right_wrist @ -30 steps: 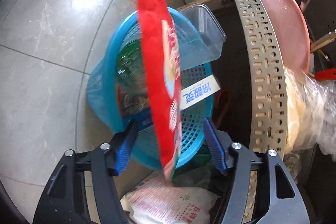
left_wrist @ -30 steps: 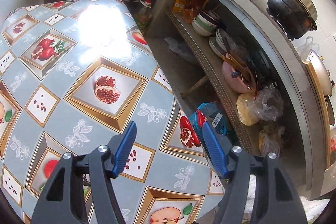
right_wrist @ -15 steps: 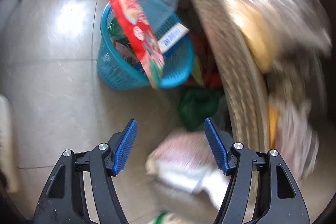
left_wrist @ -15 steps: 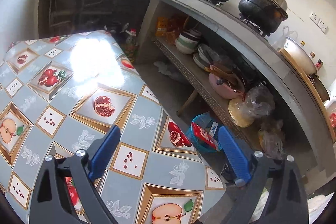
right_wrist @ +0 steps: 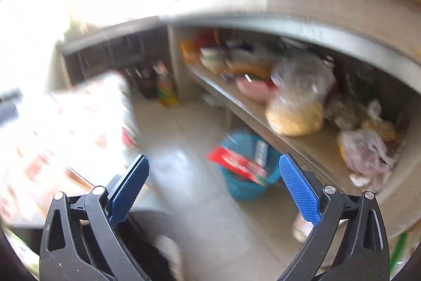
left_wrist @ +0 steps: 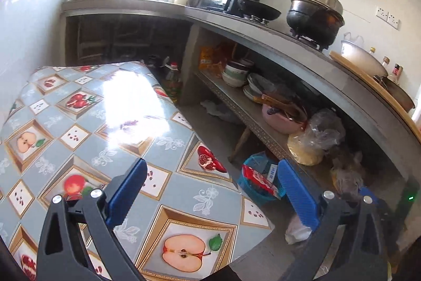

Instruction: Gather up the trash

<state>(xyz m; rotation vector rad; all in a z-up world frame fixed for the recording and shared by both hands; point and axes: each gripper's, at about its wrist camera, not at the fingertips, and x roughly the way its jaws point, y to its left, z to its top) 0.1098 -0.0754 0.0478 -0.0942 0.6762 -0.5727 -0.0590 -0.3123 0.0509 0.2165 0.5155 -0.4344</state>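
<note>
Floor between table and lower shelf is an open lane for me. Blue basket sits in it just beside the shelf edge, red wrapper slanting across its rim. Shelf itself packed with bowls and bags.

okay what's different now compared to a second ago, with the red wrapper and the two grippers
The right gripper let go of the red wrapper, pulled up and away, and its jaws are opening, nothing between them. The left gripper opened too. The wrapper now lies across the blue basket, which stayed by the shelf.
</note>
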